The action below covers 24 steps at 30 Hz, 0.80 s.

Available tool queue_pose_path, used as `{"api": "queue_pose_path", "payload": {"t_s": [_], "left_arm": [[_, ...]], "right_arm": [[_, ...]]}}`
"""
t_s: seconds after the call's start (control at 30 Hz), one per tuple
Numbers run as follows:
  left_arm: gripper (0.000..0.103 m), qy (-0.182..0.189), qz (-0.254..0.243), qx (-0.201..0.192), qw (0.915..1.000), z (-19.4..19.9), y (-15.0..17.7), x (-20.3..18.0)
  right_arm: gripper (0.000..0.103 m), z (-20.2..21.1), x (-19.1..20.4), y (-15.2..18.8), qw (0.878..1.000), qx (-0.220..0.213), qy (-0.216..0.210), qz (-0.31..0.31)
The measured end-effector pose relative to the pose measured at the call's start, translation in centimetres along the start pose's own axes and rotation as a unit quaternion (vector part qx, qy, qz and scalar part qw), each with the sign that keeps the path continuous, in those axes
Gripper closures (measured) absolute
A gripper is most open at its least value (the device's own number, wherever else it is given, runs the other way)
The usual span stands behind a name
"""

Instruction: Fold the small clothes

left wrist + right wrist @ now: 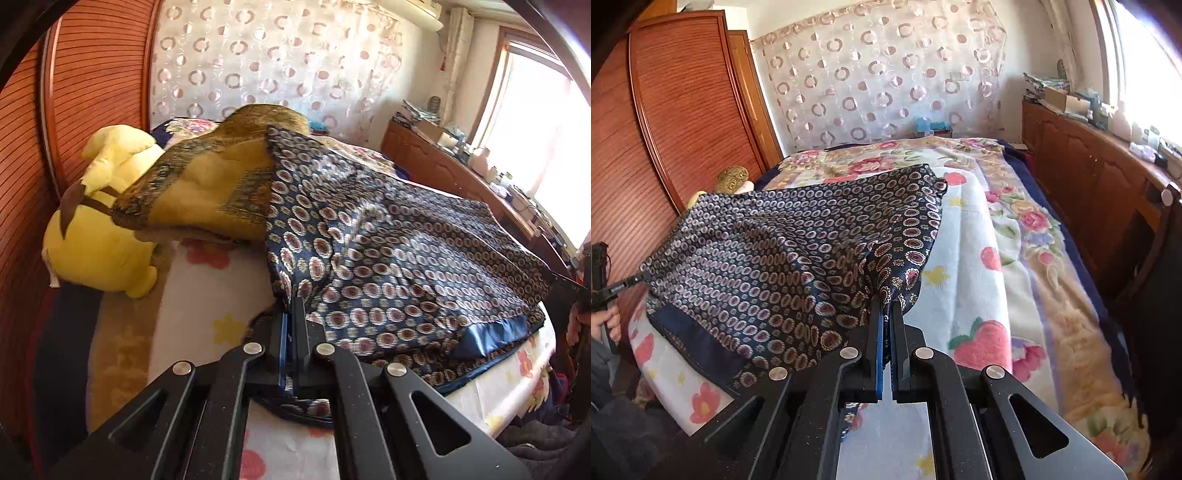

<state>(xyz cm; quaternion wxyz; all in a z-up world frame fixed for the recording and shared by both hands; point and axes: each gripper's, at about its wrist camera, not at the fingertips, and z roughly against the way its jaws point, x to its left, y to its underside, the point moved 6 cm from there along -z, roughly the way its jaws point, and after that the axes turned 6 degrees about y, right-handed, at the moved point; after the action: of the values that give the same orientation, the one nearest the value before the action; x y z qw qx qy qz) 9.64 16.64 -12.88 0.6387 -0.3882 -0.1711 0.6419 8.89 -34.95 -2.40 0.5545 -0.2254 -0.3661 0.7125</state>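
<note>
Left wrist view: both claws are pinching corners of a patterned garment (388,240) and lifting it above the bed (207,295).

Left claw (291,306) is clenched on one near corner, right claw (886,310) on the other, so the cloth is hanging stretched between them with its plain blue hem (698,343) trailing onto the floral sheet. Its long axis is running side to side, claw to claw. Judging by this, a fold is beginning; next, both corners probably need carrying forward together, evenly, to lay the cloth flat.
</note>
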Motion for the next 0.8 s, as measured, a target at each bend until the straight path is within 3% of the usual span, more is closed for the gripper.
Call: {"api": "queue_pose_path", "payload": {"t_s": [0.23, 0.4, 0.5, 0.57, 0.63, 0.8], "left_arm": [[0.101, -0.013, 0.01, 0.004, 0.9999, -0.6, 0.2, 1.2], [0.101, -0.018, 0.014, 0.003, 0.9997, -0.7, 0.4, 1.2], [0.093, -0.014, 0.015, 0.009, 0.9998, -0.9, 0.6, 1.2], [0.072, -0.008, 0.015, 0.01, 0.9998, -1.0, 0.7, 1.2], [0.063, -0.002, 0.018, 0.013, 0.9997, -1.1, 0.9, 1.3], [0.063, -0.006, 0.013, 0.02, 0.9997, -1.3, 1.2, 1.2]], "right_arm": [[0.101, -1.0, 3.0, -1.3, 0.997, -0.012, -0.074, -0.022], [0.101, 0.3, 3.6, -3.7, 0.992, -0.063, -0.103, -0.038], [0.101, 0.7, 2.0, -4.3, 0.991, -0.082, -0.085, -0.062], [0.101, 0.0, 0.9, -3.7, 0.994, -0.067, -0.06, -0.067], [0.101, -1.0, -0.2, -2.5, 0.996, -0.045, -0.04, -0.068], [0.1, -3.5, -1.7, 0.3, 0.998, -0.003, 0.007, -0.055]]}}
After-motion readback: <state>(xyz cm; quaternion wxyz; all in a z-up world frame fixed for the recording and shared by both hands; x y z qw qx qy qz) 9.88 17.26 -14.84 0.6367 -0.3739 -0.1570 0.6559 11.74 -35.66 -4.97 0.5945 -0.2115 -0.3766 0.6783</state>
